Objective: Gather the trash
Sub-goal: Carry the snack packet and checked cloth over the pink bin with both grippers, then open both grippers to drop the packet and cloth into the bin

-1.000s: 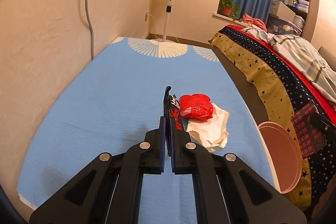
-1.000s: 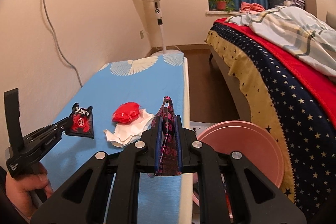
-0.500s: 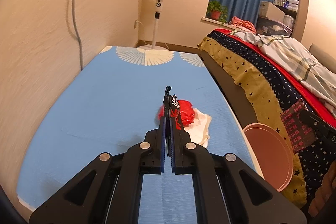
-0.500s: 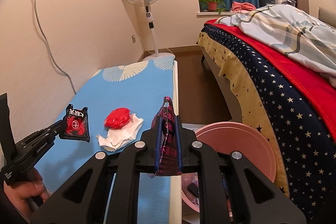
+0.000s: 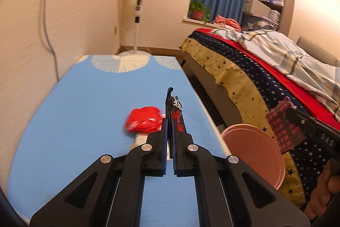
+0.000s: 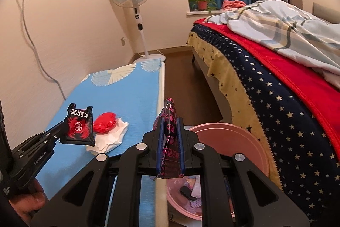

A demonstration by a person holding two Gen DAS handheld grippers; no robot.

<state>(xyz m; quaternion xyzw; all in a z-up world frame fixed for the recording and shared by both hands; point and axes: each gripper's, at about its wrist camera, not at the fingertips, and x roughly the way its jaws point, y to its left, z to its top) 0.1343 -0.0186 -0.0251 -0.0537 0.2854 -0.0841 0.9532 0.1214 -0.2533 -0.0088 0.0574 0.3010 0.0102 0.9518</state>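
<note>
Left wrist view: left gripper [image 5: 169, 137] is pinched nearly shut on a black and red wrapper [image 5: 174, 109] standing upright over the blue table [image 5: 85, 103]; the pink bin [image 5: 255, 150] lies to its right, past the table edge.

Right wrist view: right gripper [image 6: 169, 142] clamps a pink-printed wrapper [image 6: 169, 133] upright, directly above the bin, nearer it than the left.

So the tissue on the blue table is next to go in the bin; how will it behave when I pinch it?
The white tissue looks crumpled and thin, so probably floppy and very light. The red wad rests on it and may tumble off when lifted.
</note>
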